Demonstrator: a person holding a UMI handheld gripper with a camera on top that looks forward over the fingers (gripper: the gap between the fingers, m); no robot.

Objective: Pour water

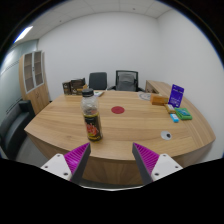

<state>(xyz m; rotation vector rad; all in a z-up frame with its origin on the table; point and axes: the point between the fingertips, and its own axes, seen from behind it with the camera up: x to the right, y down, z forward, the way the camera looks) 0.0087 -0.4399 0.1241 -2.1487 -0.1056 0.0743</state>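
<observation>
Standing on the wooden table [130, 125], a dark bottle [91, 116] sits centre-left of the frame, just beyond the open, empty gripper [112, 160]; office chairs [113, 80] line the table's upper-centre side.

The table [120, 125] is pale wood grain, the bottle [91, 118] dark with a white cap and a red-and-yellow label, a red disc [118, 109] lies beyond it, the chairs [112, 80] are black, the walls white, a box [177, 95] purple, and the finger pads [78, 156] magenta with stripes.
</observation>
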